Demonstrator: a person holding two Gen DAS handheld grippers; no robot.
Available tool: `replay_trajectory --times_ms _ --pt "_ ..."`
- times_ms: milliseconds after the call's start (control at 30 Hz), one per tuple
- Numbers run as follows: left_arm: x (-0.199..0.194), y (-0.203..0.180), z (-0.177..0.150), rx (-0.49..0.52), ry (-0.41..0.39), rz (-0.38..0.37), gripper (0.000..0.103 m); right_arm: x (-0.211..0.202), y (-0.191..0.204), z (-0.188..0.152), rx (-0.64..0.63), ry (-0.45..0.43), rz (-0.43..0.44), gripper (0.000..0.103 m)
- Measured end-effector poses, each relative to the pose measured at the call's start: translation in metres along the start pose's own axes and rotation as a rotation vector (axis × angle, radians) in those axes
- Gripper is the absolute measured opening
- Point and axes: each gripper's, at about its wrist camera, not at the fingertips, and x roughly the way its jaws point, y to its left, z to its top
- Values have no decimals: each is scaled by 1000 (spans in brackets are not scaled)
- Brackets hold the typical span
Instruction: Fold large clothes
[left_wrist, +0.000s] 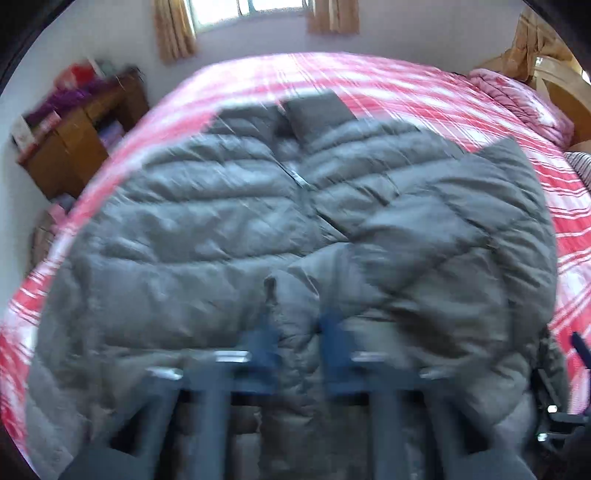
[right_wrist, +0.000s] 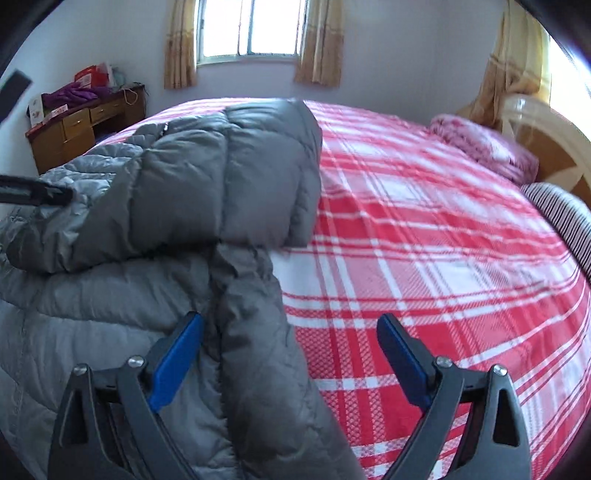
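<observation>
Sunlit from the far window, the red-and-white plaid bed (right_wrist: 424, 258) is carrying a grey quilted puffer jacket (left_wrist: 240, 221) toward its left edge, the left tool (left_wrist: 295, 328) pinching padding to fold it while the right tool (right_wrist: 290, 332) is hanging spread wide over a sleeve (right_wrist: 258, 332).
</observation>
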Motion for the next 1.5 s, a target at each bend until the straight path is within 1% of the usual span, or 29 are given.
replay_trajectory --times_ms 67,133,200,300,400,467,500,533,567,600,633,700,733,767,800,833,900,933,1000,1033,1067,1100,1167,1233,1267,1333,1433,1467,1500 --pt "-13 2 -1 14 -71 35 14 0 -5 -1 19 10 10 101" --pt "-29 6 -3 38 -119 71 13 5 -12 -2 46 25 27 101" --pt "-47 18 -4 40 -165 93 13 1 -16 -4 61 29 41 102" --pt "-68 40 -9 64 -226 164 13 1 -15 -5 64 28 38 102" --pt "-66 56 -15 95 -242 251 13 2 -12 -6 53 28 24 102" --pt "-60 65 -21 90 -223 259 14 3 -11 -6 52 33 23 102" --pt "-50 67 -23 88 -196 265 15 4 -12 -5 53 35 25 102" --pt "-42 68 -25 90 -175 272 19 5 -13 -5 54 38 27 102" --pt "-30 68 -25 91 -141 303 26 6 -14 -5 55 41 30 102" --pt "-22 69 -27 86 -118 340 44 7 -14 -5 57 46 35 102" --pt "-18 72 -27 80 -111 370 51 9 -16 -4 64 61 49 102" --pt "-22 81 -27 56 -134 407 66 8 -22 -2 88 82 89 100" --pt "-29 87 -26 44 -151 424 74 4 -28 -1 107 94 114 95" --pt "-35 91 -25 39 -170 440 77 0 -32 1 117 106 130 91" --pt "-45 96 -22 32 -206 485 81 -9 -38 3 118 115 151 89" --pt "-50 98 -20 27 -228 509 83 -17 -41 7 114 108 154 89" --pt "-67 103 -11 -5 -278 559 85 -37 -45 19 94 52 151 89" --pt "-73 106 -7 -28 -291 562 87 -47 -46 30 79 15 145 89" --pt "-84 104 1 -91 -324 501 88 -55 -47 57 88 -48 139 88" --pt "-87 98 4 -110 -333 454 89 -55 -44 69 87 -67 137 86" --pt "-85 89 7 -116 -332 427 89 -50 -38 84 74 -95 123 78" --pt "-80 81 10 -115 -323 413 89 -44 -33 93 64 -110 112 75" --pt "-63 65 15 -109 -293 376 90 -16 -15 121 38 -114 110 67" --pt "-40 54 18 -109 -270 387 90 10 -2 136 38 -103 112 65" --pt "-23 51 20 -100 -257 414 90 24 7 141 34 -113 108 65" --pt "7 50 18 -89 -204 457 90 43 20 141 26 -108 113 65" --pt "48 61 13 -97 -109 481 90 69 41 132 -22 -75 142 65" --pt "56 66 10 -106 -101 471 90 75 46 129 -40 -60 140 65" --pt "59 69 8 -113 -105 458 94 85 52 122 -58 -36 140 65"
